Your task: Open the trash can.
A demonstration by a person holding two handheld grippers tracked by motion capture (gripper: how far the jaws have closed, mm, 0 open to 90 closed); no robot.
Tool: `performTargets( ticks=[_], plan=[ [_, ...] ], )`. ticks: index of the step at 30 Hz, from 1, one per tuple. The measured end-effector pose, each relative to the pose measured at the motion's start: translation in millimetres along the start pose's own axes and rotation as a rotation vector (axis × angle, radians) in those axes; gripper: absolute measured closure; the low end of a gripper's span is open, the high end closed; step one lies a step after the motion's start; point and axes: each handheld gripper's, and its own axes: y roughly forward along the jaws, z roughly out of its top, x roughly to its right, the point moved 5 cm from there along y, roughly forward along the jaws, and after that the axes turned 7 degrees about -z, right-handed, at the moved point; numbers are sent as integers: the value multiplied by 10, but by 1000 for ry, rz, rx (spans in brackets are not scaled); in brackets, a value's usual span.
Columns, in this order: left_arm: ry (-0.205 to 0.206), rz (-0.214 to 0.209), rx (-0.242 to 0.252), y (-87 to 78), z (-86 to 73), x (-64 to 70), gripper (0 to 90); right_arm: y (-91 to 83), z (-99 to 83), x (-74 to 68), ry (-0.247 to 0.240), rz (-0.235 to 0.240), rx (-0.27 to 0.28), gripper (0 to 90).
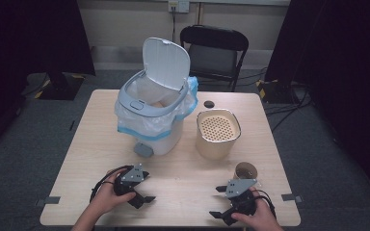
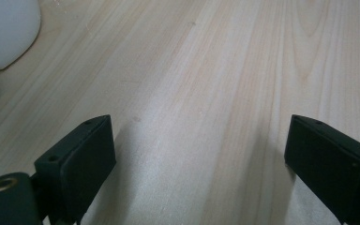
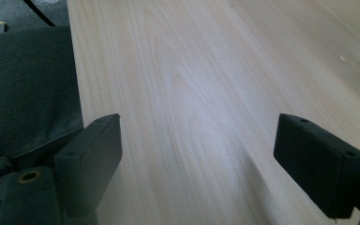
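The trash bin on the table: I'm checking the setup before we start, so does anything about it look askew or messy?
The trash bin stands upright, lid raised. Its bag liner bunches unevenly over the rim. Nothing is spilled on the table.

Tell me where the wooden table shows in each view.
High view: table spans the middle, under the bin.
Left gripper view: behind both jaws, bin's white base top left.
Right gripper view: right of the dark fabric.
Shared landmark: pale wood grain.
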Motion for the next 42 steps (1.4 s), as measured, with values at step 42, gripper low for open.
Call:
performTargets(
  ticks=[42],
  plan=[
    [7, -6, -1, 6, 3, 2, 65, -549, -456, 207, 91, -37, 1, 152]
  ],
)
